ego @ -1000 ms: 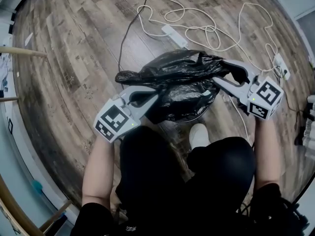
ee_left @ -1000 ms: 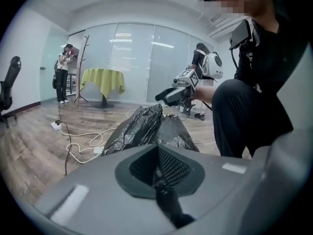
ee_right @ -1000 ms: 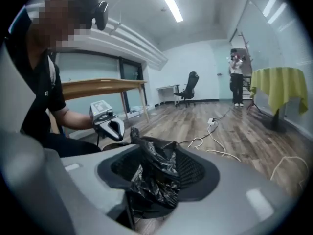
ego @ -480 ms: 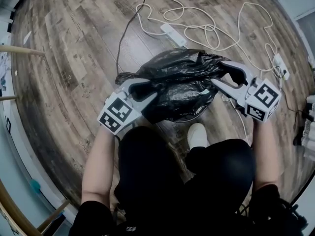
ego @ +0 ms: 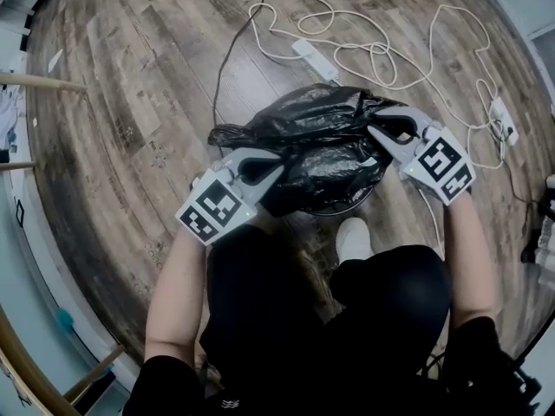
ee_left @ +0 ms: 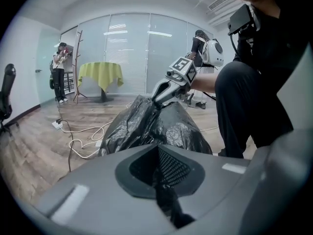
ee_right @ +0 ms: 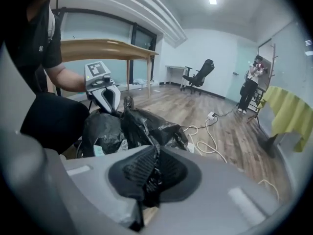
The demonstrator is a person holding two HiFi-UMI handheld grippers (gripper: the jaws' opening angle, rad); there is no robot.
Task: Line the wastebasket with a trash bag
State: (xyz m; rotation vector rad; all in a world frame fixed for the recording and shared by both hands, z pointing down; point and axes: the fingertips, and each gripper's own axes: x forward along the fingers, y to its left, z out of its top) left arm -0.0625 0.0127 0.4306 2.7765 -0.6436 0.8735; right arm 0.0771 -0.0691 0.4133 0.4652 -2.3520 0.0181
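Nearest the crouching person, a white shoe [ego: 353,239] rests on the wooden floor [ego: 130,120] just beside the wastebasket [ego: 349,207], of which only a thin arc of rim shows. The black trash bag [ego: 316,141] lies bunched over the basket's top, covering it. The left tongs [ego: 270,170] are pressed together on a twist of film at the bag's near left edge. The right tongs [ego: 376,136] have just been closing and now pinch a fold at its right edge, with film crumpled between the pads. The bag therefore lies straight ahead of both tongs and stretches between them. Its long axis runs left to right across the basket, and a loose tail pokes out leftward. Neither hand is nearer. Which way its mouth faces cannot be told. The coming move likely turns on spreading that span over the rim. Farther off, white cords [ego: 373,55] and a power strip [ego: 314,59] lie on the floor.
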